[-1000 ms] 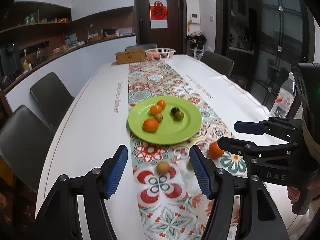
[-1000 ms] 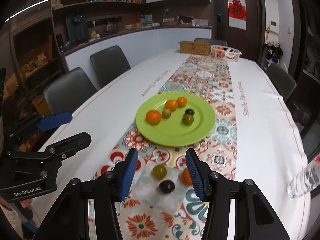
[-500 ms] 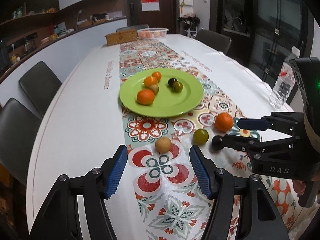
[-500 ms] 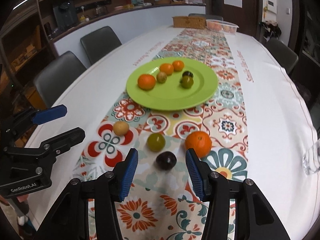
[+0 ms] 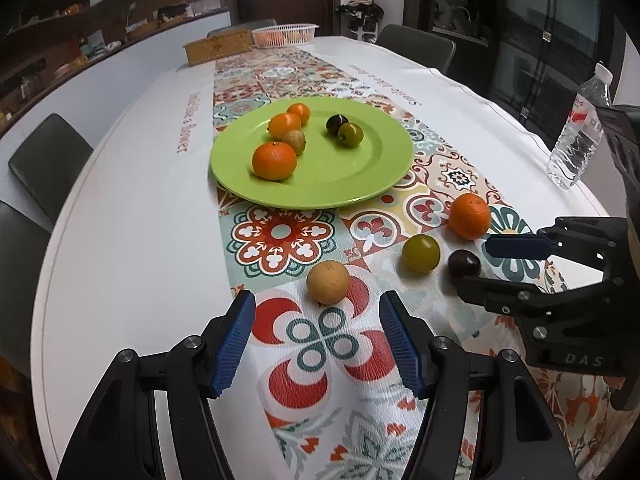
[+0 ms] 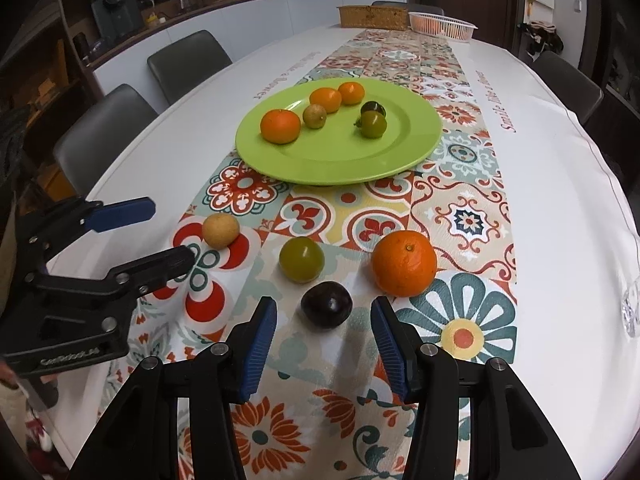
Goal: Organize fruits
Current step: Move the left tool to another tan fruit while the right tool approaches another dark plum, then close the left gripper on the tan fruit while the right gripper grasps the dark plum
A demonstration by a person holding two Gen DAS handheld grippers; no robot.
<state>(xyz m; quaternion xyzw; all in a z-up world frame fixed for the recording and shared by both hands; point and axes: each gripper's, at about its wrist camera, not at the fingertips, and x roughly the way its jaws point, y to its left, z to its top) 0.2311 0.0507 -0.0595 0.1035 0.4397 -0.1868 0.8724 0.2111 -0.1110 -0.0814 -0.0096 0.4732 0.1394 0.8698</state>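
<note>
Left wrist view: the left gripper (image 5: 316,344) has its jaws apart with nothing between them, just short of a tan fruit (image 5: 328,282) on the patterned runner (image 5: 280,236). Bare white tablecloth (image 5: 132,216) lies open toward the table's curved edge. The right gripper (image 5: 490,264) enters from the right edge, partly cut off, hiding part of the dark plum (image 5: 463,263).

Right wrist view: the right gripper's jaws stand apart around open runner, the dark plum just ahead, unheld. A green fruit (image 6: 301,259) and an orange (image 6: 404,263) flank it; beyond sits the green plate (image 6: 416,148) bearing six fruits. A bottle (image 6: 632,308) is cropped at the right edge.
</note>
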